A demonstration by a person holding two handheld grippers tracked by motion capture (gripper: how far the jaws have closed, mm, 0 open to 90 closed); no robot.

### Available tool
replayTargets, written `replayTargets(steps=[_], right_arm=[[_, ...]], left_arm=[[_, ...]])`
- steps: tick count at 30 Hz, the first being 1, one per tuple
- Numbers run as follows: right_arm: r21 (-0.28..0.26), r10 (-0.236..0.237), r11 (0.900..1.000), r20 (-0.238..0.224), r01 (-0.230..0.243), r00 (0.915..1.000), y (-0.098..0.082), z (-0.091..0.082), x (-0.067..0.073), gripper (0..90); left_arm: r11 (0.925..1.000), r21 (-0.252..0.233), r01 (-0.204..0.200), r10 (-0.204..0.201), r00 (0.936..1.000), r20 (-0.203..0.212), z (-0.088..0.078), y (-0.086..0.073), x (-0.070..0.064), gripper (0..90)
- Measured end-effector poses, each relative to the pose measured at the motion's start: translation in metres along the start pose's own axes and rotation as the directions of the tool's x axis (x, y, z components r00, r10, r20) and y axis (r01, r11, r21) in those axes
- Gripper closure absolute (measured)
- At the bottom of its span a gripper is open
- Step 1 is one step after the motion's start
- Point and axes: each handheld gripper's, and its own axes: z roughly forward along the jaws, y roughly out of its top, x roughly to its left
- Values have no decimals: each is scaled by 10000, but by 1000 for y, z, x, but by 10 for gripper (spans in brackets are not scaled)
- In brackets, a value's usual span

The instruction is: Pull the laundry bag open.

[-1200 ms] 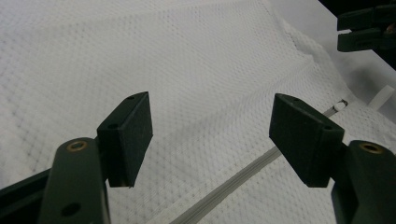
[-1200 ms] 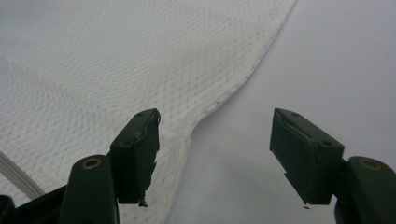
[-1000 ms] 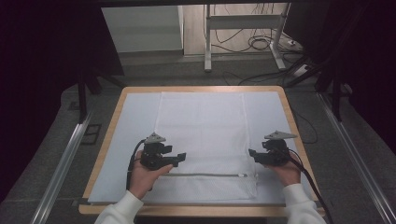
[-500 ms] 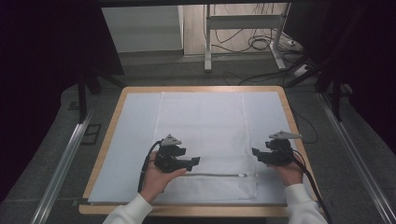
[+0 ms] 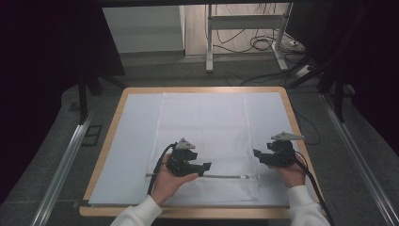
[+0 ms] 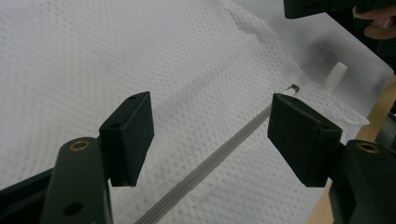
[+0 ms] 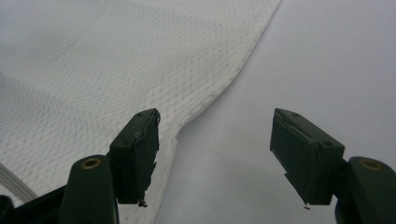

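Toward the lower middle of the high view, a white mesh laundry bag (image 5: 203, 136) lies flat on the pale sheet that covers the wooden table (image 5: 107, 127). Its grey zipper (image 5: 221, 177) runs left to right across the near end, just above the person's forearms.

At lower left of that view the left claw (image 5: 206, 167) hangs over the zipper line, jaws spread and nothing between them. In the left gripper view the zipper track (image 6: 219, 156) climbs from the bottom centre to the small metal pull (image 6: 293, 87) at the upper right, near a white fabric tab (image 6: 335, 77). The pull sits well beyond the pads. Closing here would probably catch only mesh or bare track, and a sideways tug would then bunch the thin cloth instead of running the slider.

At lower right of the high view the right claw (image 5: 257, 153) hovers at the bag's right edge, also spread and empty. The right gripper view shows the stitched hem (image 7: 224, 81) passing just beside the left-hand pad (image 7: 137, 154), with bare sheet under the rest of the gap. If that claw closes without first shifting over the hem, it may pinch the sheet or nothing. Without an anchor the bag would likely slide when the zipper is pulled, and a low approach could snag a pad in the open weave.
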Motion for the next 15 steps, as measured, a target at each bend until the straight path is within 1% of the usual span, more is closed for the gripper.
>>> replayTargets(steps=[6,10,12,15], right_arm=[[21,-18,10000,-35,18,10000,0,0,2,323],[84,-52,10000,-69,52,10000,0,2,2,323],[95,-35,9999,-69,35,10000,0,2,2,323],[72,-28,10000,-75,29,10000,0,1,3,323]], left_arm=[[9998,139,-126,123,9997,224,8,1,-7,313],[9995,289,-152,146,9996,232,16,3,-9,312],[9989,404,-249,237,9992,319,19,3,-11,310],[9985,483,-271,251,9988,413,23,4,-15,307]])
